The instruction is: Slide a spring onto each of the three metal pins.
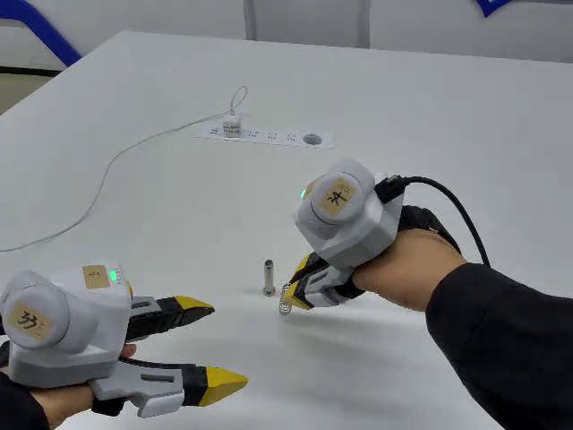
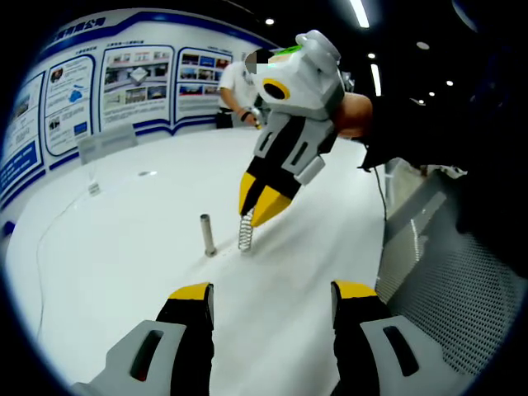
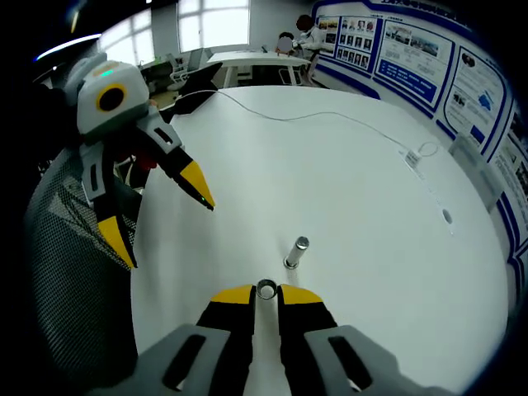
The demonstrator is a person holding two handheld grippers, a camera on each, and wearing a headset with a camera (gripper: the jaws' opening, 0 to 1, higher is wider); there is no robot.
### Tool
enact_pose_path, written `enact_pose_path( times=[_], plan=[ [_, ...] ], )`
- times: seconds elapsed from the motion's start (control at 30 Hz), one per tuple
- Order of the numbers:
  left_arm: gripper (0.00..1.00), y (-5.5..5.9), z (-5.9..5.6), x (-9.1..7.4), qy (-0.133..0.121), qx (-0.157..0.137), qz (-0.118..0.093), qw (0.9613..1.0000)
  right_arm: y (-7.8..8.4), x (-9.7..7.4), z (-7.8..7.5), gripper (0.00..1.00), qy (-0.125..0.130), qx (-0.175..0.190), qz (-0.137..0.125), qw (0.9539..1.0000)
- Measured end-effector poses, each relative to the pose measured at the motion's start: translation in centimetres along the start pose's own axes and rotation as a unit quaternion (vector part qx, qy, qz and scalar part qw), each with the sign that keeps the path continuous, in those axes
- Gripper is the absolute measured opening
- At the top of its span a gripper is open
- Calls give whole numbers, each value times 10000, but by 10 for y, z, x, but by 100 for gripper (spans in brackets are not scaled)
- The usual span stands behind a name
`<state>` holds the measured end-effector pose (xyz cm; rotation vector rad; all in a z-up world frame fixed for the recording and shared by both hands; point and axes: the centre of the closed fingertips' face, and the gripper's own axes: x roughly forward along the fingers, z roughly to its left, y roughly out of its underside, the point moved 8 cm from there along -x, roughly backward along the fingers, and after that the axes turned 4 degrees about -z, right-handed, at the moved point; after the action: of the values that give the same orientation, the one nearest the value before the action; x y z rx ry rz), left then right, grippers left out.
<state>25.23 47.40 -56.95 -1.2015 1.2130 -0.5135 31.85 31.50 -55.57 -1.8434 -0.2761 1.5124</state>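
Observation:
One metal pin (image 1: 269,277) stands upright on the white table (image 1: 179,206). It also shows in the left gripper view as the pin (image 2: 208,234) and in the right gripper view as the pin (image 3: 295,252). Just right of it my right gripper (image 1: 293,298) is shut on a spring (image 1: 286,305), whose lower end touches the table. The spring (image 2: 245,233) hangs upright from the yellow tips. Seen end-on, the spring (image 3: 266,289) sits between the jaws of the right gripper (image 3: 266,294). My left gripper (image 1: 219,347) is open at the near left, holding nothing.
A white power strip (image 1: 269,136) with a plugged-in adapter and a long white cable (image 1: 107,170) lies further back on the table. A mesh office chair (image 2: 445,272) stands beside the table. People stand far off in the room.

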Motion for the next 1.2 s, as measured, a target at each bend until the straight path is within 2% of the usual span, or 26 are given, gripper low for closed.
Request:
enact_pose_path(
  times=[0.17,0.4,0.73,0.9,1.07,1.2],
  plan=[
    [59,0,0,0,-3,-11,-3,10000,4,-1,1,12,-13,43,43,10000],
    [59,1,0,0,20,0,11,10000,-3,-9,-4,12,6,75,43,10000],
    [59,-1,1,-1,-31,-10,-65,10000,-23,-22,-10,12,121,-26,-114,9999],
    [59,-2,1,-1,-38,-7,-93,9999,-39,-25,-17,12,196,-137,-189,9995],
    [59,-3,2,-2,-61,-21,-142,9999,-52,-24,-21,12,214,-241,-239,9992],
    [59,-4,3,-3,-75,-25,-174,9998,-56,-21,-23,12,203,-271,-224,9992]
  ],
)
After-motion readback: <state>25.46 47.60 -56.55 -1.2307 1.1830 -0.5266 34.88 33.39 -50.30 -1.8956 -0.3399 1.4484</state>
